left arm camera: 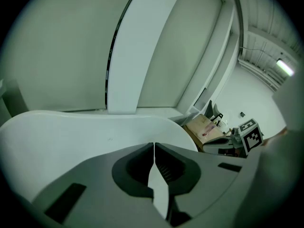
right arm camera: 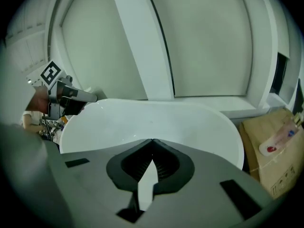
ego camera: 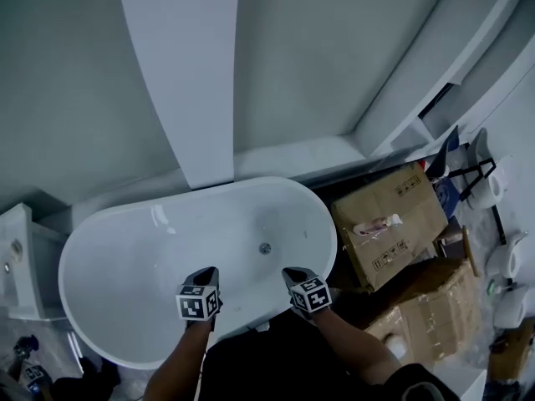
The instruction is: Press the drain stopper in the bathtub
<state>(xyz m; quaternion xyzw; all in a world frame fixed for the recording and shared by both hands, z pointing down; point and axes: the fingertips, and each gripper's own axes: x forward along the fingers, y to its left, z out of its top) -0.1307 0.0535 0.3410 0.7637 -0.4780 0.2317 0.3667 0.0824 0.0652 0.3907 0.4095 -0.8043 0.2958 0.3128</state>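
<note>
Abreast over the bathtub [ego camera: 125, 257], left tool [ego camera: 207, 272] and right tool [ego camera: 292, 273], both closed.

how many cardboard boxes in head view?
2 for sure, both right of the bathtub: the upper box beside its rim, the lower box below that. A brown shape at the right edge may be a third.

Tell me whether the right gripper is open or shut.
Shut. In its own view the right gripper has its jaw tips touching, with nothing between them.
</note>
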